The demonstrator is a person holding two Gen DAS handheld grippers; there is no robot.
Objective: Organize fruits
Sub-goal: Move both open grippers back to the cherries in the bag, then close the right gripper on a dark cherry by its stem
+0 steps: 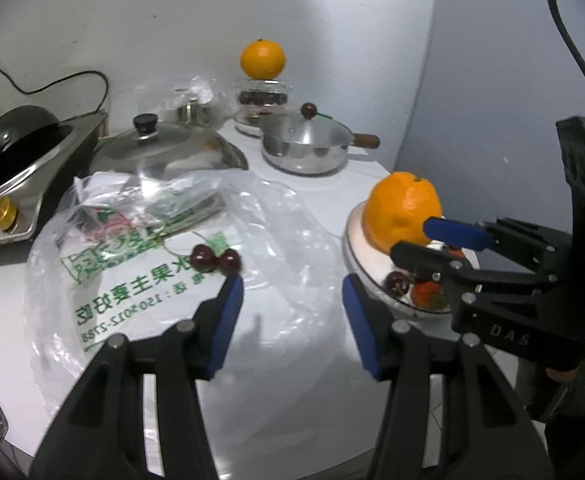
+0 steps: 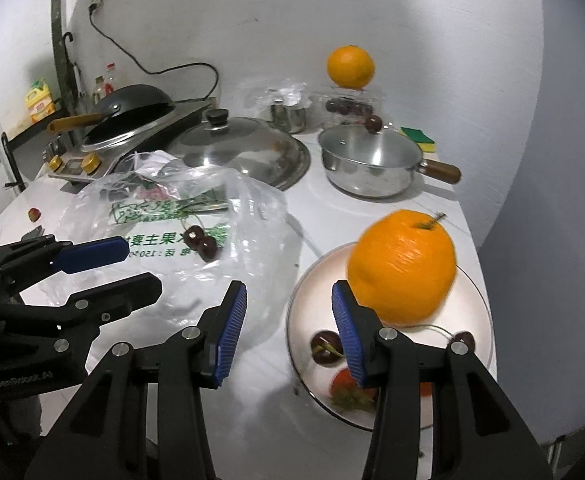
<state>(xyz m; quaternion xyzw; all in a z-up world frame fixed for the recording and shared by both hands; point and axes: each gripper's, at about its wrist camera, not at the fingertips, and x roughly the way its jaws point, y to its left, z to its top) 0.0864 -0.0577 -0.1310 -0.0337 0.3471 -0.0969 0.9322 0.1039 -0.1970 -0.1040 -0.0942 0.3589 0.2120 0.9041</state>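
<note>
A white plate [image 2: 478,300] at the table's right holds a large orange [image 2: 402,266], cherries [image 2: 326,346] and a strawberry [image 2: 348,390]. In the left wrist view the orange [image 1: 402,210] sits on the plate [image 1: 358,256]. Two dark cherries [image 1: 214,260] lie on a clear plastic bag [image 1: 140,280]; they also show in the right wrist view [image 2: 202,242]. My left gripper [image 1: 292,304] is open and empty, just short of the two cherries. My right gripper [image 2: 288,316] is open and empty at the plate's left edge, next to the orange.
A second orange [image 2: 350,66] sits on a clear box of cherries [image 2: 348,106] at the back. A lidded saucepan [image 2: 372,164], a large pot lid [image 2: 244,152], a stove with a black wok [image 2: 132,108] and a sponge [image 2: 418,136] are behind. A strawberry [image 2: 33,213] lies far left.
</note>
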